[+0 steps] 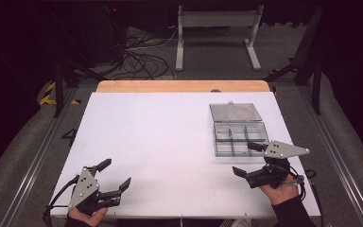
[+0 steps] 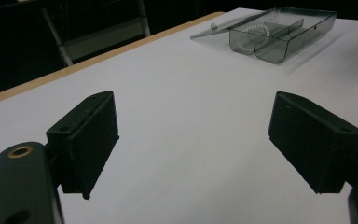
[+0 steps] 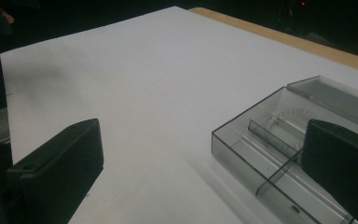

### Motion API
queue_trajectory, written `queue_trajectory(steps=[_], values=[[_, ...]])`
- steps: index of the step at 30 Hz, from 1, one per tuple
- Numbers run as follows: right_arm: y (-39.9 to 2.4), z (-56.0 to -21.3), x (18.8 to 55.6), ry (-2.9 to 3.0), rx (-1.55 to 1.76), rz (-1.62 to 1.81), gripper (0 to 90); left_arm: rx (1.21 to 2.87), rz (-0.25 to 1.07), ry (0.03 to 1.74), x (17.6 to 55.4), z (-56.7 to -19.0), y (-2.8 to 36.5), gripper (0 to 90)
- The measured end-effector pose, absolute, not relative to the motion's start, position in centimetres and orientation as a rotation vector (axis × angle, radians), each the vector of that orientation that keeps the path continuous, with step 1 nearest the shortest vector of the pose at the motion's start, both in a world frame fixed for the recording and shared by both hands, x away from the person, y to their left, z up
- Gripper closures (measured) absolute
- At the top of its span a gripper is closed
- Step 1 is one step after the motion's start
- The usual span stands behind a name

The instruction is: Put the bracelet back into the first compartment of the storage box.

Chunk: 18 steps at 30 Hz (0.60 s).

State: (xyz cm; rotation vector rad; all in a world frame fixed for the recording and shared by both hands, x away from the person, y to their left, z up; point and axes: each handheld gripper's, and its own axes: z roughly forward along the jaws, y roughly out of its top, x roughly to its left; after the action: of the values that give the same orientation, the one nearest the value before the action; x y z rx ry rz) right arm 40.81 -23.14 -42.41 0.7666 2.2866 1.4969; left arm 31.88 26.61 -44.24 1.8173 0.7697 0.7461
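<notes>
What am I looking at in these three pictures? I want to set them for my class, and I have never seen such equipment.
A person sits at a white table and holds a hand tool in each hand: a two-jaw gripper that opens and shuts like tongs. The high view looks down from above: the left gripper is at the lower left, the right gripper at the lower right. The other two pictures come from small cameras riding on each gripper, looking out between its black jaws. On the table lies a clear plastic compartment box with its lid folded open behind it; a small clear ring lies in one compartment. Both grippers are open and hold nothing. The right one is beside the box.
</notes>
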Motion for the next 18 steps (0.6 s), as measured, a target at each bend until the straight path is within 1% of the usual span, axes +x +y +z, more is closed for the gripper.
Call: queue_trajectory(steps=[18], values=[[-24.3, -45.8, 40.1, 2.340, 0.847, 1.481, 0.0, 1.818, 0.738, 0.772, 31.9, -44.3, 26.5, 16.3]])
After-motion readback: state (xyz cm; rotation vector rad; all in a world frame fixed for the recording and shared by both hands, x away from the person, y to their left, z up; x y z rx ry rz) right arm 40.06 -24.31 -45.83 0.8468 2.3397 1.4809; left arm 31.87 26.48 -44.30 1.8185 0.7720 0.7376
